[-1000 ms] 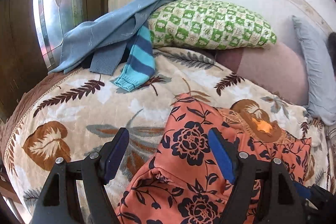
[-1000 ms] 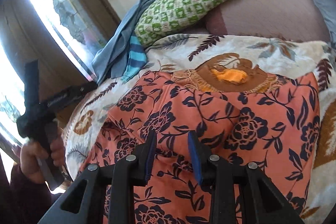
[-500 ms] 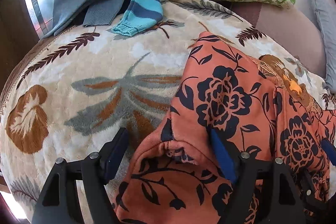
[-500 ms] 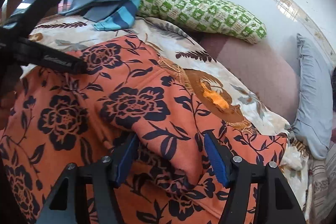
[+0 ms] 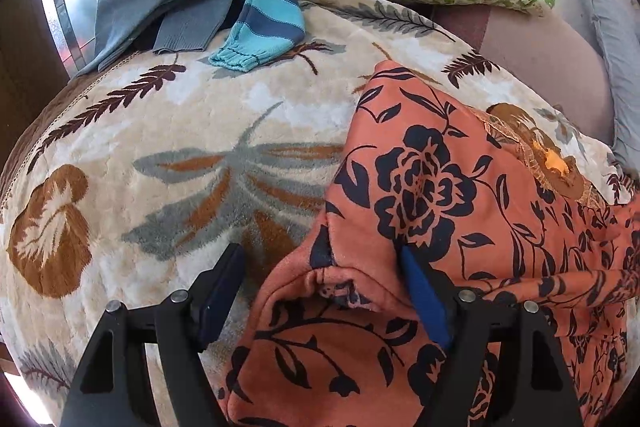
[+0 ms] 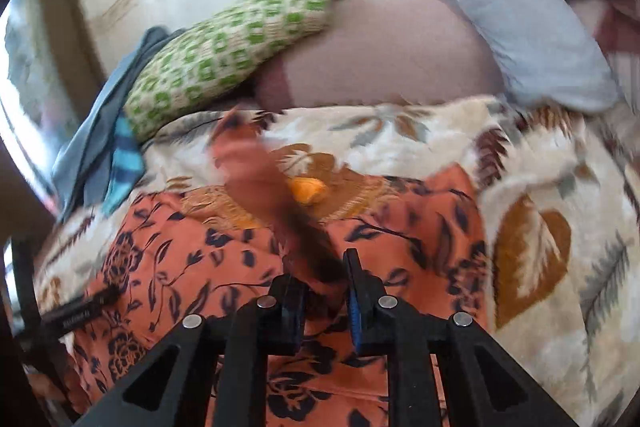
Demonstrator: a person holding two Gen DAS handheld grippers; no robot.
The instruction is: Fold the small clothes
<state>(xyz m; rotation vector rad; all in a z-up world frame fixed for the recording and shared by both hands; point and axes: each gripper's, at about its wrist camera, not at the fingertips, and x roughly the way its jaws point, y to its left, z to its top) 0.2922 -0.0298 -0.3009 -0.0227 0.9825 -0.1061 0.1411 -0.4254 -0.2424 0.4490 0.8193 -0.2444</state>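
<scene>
Left gripper (image 5: 320, 291): jaws wide open around a raised fold of the orange floral garment (image 5: 432, 195), right pad touching the cloth. Right gripper (image 6: 325, 291): jaws nearly closed, pinching a blurred strip of this garment. Spread on the leaf-patterned blanket (image 5: 168, 147) of the bed.

An orange garment (image 5: 432, 187) printed with dark flowers is spread, partly bunched, on the leaf-patterned blanket (image 5: 200, 155) near its front edge.
</scene>
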